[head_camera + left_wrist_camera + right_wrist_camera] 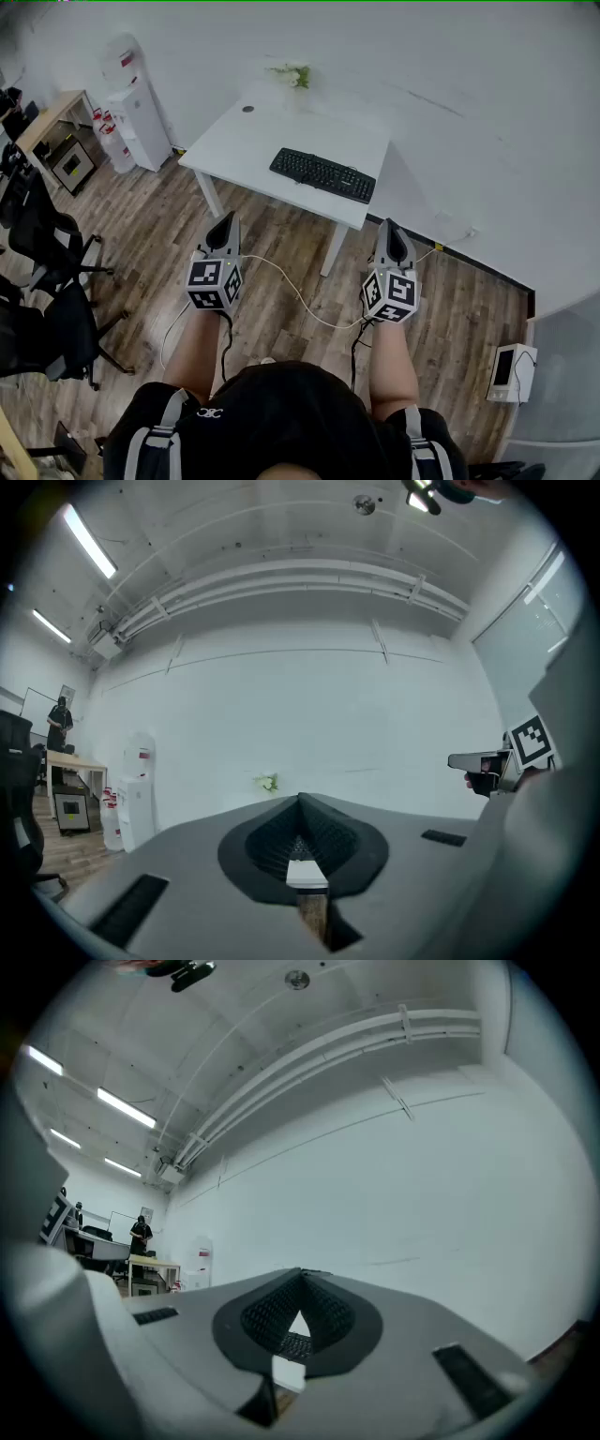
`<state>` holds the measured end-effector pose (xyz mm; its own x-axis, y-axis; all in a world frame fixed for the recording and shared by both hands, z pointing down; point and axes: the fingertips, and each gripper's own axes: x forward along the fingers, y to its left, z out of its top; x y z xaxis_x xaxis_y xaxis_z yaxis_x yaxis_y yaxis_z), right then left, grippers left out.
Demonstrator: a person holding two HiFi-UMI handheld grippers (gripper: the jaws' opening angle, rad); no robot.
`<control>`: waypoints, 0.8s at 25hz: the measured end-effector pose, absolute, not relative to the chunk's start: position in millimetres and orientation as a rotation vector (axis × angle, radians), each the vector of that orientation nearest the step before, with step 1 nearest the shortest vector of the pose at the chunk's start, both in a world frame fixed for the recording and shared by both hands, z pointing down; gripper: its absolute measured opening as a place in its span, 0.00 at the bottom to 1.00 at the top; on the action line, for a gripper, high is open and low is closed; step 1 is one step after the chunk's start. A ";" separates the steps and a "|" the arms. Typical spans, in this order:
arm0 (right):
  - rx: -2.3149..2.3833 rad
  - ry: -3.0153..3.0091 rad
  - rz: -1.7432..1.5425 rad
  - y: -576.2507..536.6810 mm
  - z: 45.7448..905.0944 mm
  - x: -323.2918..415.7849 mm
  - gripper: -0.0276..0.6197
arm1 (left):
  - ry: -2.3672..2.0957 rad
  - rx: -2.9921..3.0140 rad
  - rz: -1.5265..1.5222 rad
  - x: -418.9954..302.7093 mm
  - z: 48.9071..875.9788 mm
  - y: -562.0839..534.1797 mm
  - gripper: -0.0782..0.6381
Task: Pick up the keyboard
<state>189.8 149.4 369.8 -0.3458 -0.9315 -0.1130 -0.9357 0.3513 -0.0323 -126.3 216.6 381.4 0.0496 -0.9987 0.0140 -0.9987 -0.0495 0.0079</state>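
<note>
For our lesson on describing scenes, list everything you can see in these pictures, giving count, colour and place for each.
rectangular black computer keyboard: one, black, near right part of the tabletop
white rectangular table: one, white, against the wall ahead of the person
small bunch of pale flowers: one, green-white, table's far edge
small dark round object: one, dark, far left of the tabletop; kind unclear
tall white water dispenser: one, white, left of the table
light wooden desk: one, tan, far left
black office chairs: at least two, black, left edge
thin white cable: one, white, on the wood floor
white box-shaped device: one, white, floor at right
left hand-held gripper: one, grey, shut, empty, short of the table
right hand-held gripper: one, grey, shut, empty, short of the table
</note>
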 end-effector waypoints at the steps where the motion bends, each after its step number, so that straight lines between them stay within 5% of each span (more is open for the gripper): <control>1: -1.730 2.495 0.059 149.9 370.9 189.7 0.05 | -2.157 2.265 0.008 -126.5 381.2 217.8 0.12; 20: -1.740 2.524 0.025 148.8 384.5 169.7 0.05 | -2.107 2.289 0.035 -140.9 393.2 211.2 0.12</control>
<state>169.7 148.8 384.5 -0.3537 -0.9326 -0.0714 -0.9339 0.3564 -0.0297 -140.9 211.2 393.2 0.0830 -0.9959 0.0369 -0.9965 -0.0828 0.0068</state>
